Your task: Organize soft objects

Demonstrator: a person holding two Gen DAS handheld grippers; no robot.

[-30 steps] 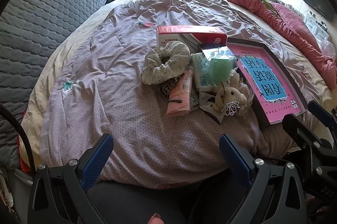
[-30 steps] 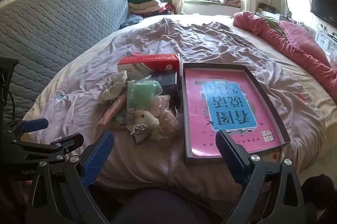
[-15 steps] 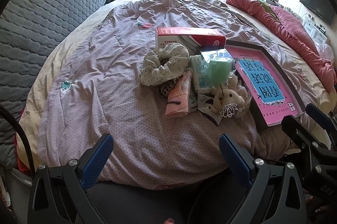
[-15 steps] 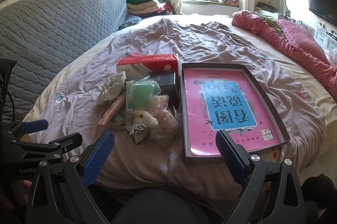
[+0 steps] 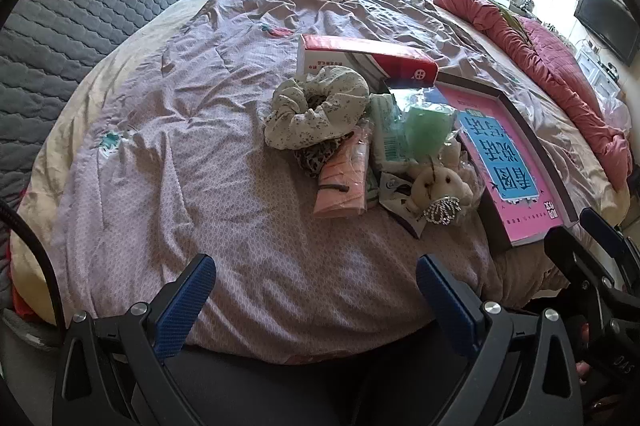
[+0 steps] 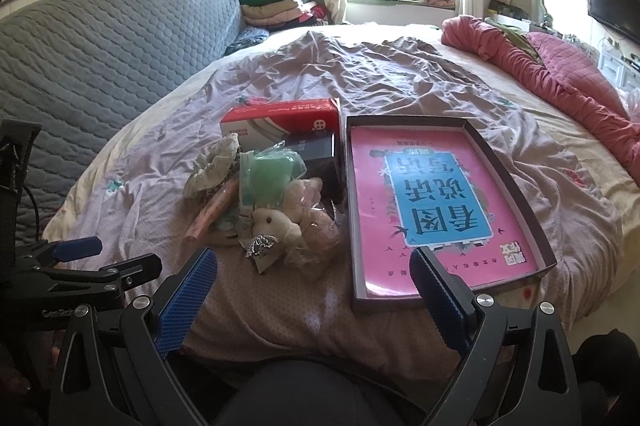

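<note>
**Soft things heaped beside an open box on the bed**

A heap of soft things lies on the bed (image 5: 192, 153), just left of a shallow dark box (image 6: 516, 193). In the heap: a floral scrunchie (image 5: 316, 107) on top at the left, a leopard-print scrunchie (image 5: 316, 157) under it, a pink packet (image 5: 342, 181), a green item in clear wrap (image 5: 426, 123), and a small plush toy (image 5: 438, 185) with a glittery crown (image 5: 442, 211) at the near edge. Behind the heap stands a red-and-white carton (image 6: 280, 117), with a dark box (image 6: 316, 153) beside it. The shallow box holds only a pink book (image 6: 432, 205) lying flat; no soft thing is in it. The left gripper (image 5: 316, 286) and right gripper (image 6: 316, 278) both hover near the bed's edge, jaws wide apart, holding nothing.
</note>
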